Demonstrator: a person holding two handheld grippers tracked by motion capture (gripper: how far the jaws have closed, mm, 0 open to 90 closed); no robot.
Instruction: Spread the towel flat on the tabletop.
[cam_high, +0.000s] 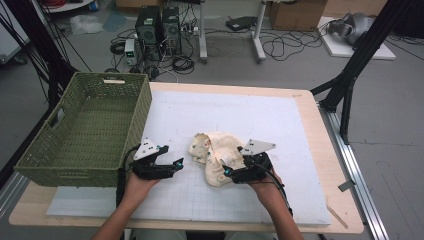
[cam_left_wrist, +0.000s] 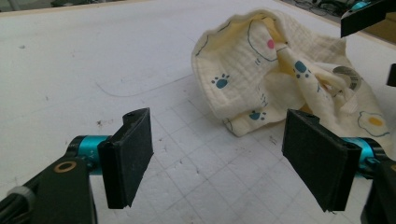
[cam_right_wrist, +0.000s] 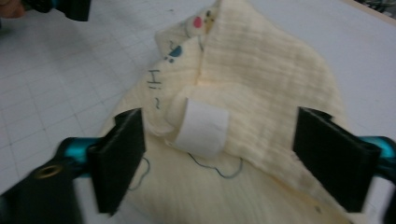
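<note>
Even, soft indoor light; right gripper view blurred.

Two hand-held grippers are seen in the high view, each w/ a black body and a grey three-cornered plate on top. The left gripper (cam_high: 176, 163) carries teal accents near the jaw tips; a black cable is trailed from it along the forearm. The right gripper (cam_high: 226, 172) is built the same, w/ teal at the tip and a black cable run back over the wrist. No sleeves are worn on the forearms.

In both gripper views, flat black rectangular pads are mounted on teal anodised cylinders. A brass-coloured ring is set in the black arm at lower left. Pad faces look matte, slightly scuffed at the edges.
</note>
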